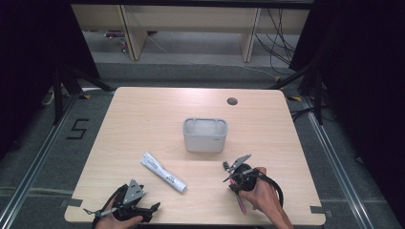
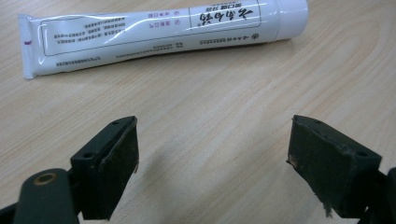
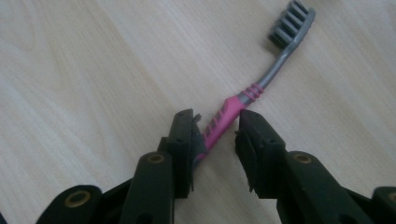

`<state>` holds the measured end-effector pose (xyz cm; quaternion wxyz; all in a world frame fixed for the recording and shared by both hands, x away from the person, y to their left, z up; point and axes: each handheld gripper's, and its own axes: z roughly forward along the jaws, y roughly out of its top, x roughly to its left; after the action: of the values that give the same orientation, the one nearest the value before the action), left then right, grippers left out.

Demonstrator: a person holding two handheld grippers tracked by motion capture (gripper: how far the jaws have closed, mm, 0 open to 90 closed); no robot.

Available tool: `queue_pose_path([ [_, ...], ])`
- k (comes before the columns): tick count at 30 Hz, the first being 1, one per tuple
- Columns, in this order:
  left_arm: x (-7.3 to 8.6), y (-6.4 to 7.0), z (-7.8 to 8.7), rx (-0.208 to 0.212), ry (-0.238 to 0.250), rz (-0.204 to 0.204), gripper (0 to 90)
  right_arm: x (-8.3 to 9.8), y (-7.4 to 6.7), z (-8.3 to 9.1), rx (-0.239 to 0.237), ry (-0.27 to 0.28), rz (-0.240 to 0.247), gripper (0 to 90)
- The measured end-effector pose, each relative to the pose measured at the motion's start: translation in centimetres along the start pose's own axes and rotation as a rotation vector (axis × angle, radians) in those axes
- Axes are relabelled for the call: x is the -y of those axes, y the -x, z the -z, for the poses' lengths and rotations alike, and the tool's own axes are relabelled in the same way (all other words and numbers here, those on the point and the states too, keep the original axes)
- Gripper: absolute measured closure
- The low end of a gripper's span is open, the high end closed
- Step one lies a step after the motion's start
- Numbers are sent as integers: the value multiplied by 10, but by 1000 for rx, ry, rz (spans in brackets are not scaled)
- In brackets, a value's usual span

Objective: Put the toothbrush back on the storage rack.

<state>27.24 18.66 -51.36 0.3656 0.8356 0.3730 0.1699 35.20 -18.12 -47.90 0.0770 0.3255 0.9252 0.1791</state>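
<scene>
Now your table [image 1: 143, 114] carries one toothbrush [image 3: 233, 112], one tube [image 1: 163, 172] and one grey box [image 1: 205, 135]. Your right gripper [image 3: 215, 126] stands partly spread around the toothbrush handle without pinching it. Your left gripper [image 2: 212, 149] is spread wide on nothing.

Pink-and-grey toothbrush [image 3: 243, 100] lying flat on the wooden table [image 3: 84, 70], dark bristles at the far end, pink handle sitting between the jaws.

A recording lab: black curtains [image 1: 28, 57], tripod legs [image 1: 59, 90], loose cables [image 1: 279, 38] (floor marked "5").
</scene>
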Motion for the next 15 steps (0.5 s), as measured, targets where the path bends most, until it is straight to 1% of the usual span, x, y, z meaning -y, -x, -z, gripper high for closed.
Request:
queue_pose_path([
  [1,0,0,0,-1,4,0,158,0,1,-1,-8,2,13,697],
  [2,0,-1,0,-3,-6,-9,158,0,0,-1,-6,-8,2,713],
  [3,0,-1,0,-7,-4,-9,158,0,1,-1,1,-17,6,724],
  [6,0,-1,0,-11,-10,-9,158,0,0,-1,4,-40,-18,768],
  [7,0,0,0,-4,-1,2,158,0,1,0,-5,-37,5,785],
  [8,0,0,0,-6,-9,0,158,0,2,-1,-7,-42,17,792],
  [9,0,-1,0,-13,-16,-10,158,0,0,0,-14,-63,-13,798],
  [10,-1,-1,1,-12,-20,-15,158,-1,2,-1,-14,-55,20,804],
  [11,-1,-1,1,-13,-19,-14,158,-2,3,-1,-16,-63,26,812],
  [12,-1,-1,1,-12,-19,-13,158,-2,2,-1,-25,-79,4,815],
  [13,-1,-1,1,-13,-18,-12,158,-4,3,-1,-18,-78,26,814],
  [14,-1,-1,1,-12,-18,-13,158,-5,3,-2,-22,-91,31,814],
  [15,0,-1,0,-24,-15,-11,158,-6,2,-1,-14,-97,28,814],
])
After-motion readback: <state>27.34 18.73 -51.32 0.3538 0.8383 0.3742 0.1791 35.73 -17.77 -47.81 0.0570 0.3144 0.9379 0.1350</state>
